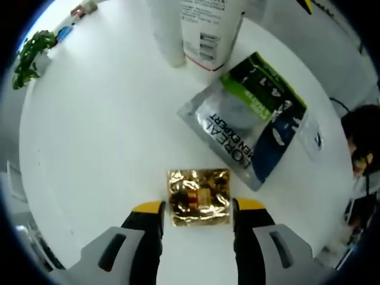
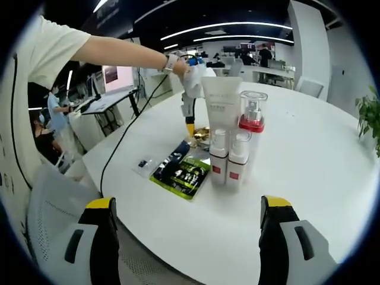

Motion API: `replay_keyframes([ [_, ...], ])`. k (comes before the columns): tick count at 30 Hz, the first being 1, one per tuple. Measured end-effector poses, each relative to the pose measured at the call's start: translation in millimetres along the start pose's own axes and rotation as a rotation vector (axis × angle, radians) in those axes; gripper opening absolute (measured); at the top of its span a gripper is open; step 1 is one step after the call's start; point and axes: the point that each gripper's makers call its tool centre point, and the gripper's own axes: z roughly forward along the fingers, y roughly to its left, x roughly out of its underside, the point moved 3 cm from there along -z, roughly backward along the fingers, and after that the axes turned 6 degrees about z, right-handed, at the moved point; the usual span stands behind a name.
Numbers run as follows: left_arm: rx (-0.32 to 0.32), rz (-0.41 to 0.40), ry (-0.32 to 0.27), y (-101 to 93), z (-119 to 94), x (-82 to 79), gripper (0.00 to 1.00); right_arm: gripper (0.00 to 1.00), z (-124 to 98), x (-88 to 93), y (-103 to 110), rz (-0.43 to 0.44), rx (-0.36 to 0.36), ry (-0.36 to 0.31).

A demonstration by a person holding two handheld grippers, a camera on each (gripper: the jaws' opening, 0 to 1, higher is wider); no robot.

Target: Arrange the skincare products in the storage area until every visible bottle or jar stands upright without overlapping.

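My left gripper (image 1: 199,206) is open and low over the white table, its yellow-tipped jaws on either side of a crinkled gold sachet (image 1: 199,196) that lies flat. Beyond it lies a silver and green sachet (image 1: 249,119). In the right gripper view, a white tube (image 2: 221,101), a clear-capped bottle with a red collar (image 2: 252,113) and two small white spray bottles (image 2: 218,157) stand upright in a tight group. The green sachet (image 2: 184,169) lies beside them, with the gold sachet (image 2: 202,133) behind it under the left gripper (image 2: 190,124). My right gripper (image 2: 189,205) is open and holds nothing, well short of the bottles.
The round white table (image 2: 309,178) has bare surface right of the bottles. A small dark item (image 2: 142,162) lies near the green sachet. A cable (image 2: 127,133) runs over the left edge. A potted plant (image 2: 368,113) stands far right; a chair (image 2: 53,208) sits below the near edge.
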Motion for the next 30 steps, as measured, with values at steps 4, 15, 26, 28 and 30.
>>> replay_keyframes([
  [4,0.002,-0.012,-0.003,-4.4,-0.4,-0.8,0.45,1.0,-0.3,0.5,2.4,-0.001,-0.004,0.002],
  [15,-0.001,-0.053,-0.013,-4.2,0.1,-5.8,0.39,1.0,-1.2,2.2,1.0,-0.009,0.0,0.011],
  [26,-0.008,-0.099,-0.011,-6.3,-0.1,-2.9,0.38,1.0,-6.6,-0.1,-1.5,-0.009,0.015,-0.004],
  [28,-0.009,-0.116,-0.015,-8.1,-1.1,-4.1,0.38,1.0,-7.3,0.4,-1.7,-0.008,0.017,-0.003],
  [30,-0.008,-0.128,-0.018,-10.8,-1.9,-5.7,0.38,1.0,-7.8,0.3,-0.8,-0.009,0.015,-0.004],
])
